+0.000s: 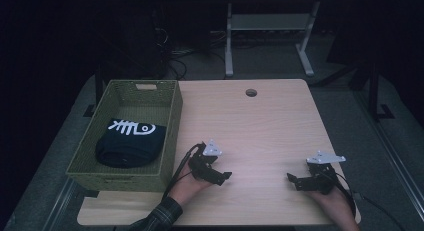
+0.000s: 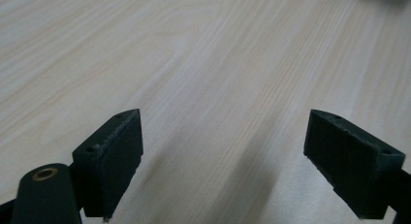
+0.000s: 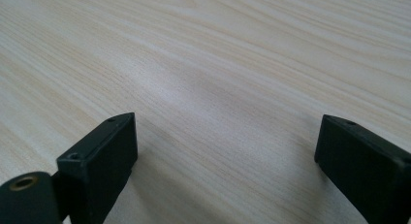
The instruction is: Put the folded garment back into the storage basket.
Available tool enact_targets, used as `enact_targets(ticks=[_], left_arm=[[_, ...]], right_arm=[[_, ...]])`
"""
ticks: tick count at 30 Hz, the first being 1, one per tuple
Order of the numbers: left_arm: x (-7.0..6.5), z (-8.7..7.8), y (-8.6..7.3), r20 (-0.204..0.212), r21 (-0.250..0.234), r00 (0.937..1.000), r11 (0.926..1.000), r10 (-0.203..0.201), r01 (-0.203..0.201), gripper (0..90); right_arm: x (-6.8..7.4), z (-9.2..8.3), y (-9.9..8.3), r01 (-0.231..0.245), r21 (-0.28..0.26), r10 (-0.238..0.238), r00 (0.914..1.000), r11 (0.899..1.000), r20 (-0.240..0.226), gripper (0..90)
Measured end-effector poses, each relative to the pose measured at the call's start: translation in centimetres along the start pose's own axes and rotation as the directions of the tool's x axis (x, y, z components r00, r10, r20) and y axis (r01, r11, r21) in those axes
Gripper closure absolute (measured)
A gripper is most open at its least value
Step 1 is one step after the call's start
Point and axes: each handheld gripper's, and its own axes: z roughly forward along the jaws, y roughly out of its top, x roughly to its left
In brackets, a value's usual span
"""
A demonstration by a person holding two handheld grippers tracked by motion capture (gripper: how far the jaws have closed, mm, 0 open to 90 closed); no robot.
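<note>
Your left gripper [image 1: 212,171] and right gripper [image 1: 306,180] both rest low on the bare counter [image 1: 260,126], jaws spread wide and holding nothing, pointed toward each other. The dark folded garment [image 1: 129,143] lies inside the green woven basket [image 1: 170,136], just left of your left gripper, likely so it sits within easy reach for lifting out.

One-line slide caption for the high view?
Both grippers, left and right, rest open on the table beside a basket holding a dark folded garment.
</note>
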Motion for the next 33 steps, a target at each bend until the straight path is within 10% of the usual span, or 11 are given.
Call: enact_targets(ticks=[33], left_arm=[[-0.2,1.5,-1.3,-0.048,-0.041,0.9987,0.9989,0.02,-0.022,14.0]], right_arm=[[0.0,0.0,0.0,-0.003,-0.001,0.003,1.0,1.0,0.0,7.8]])
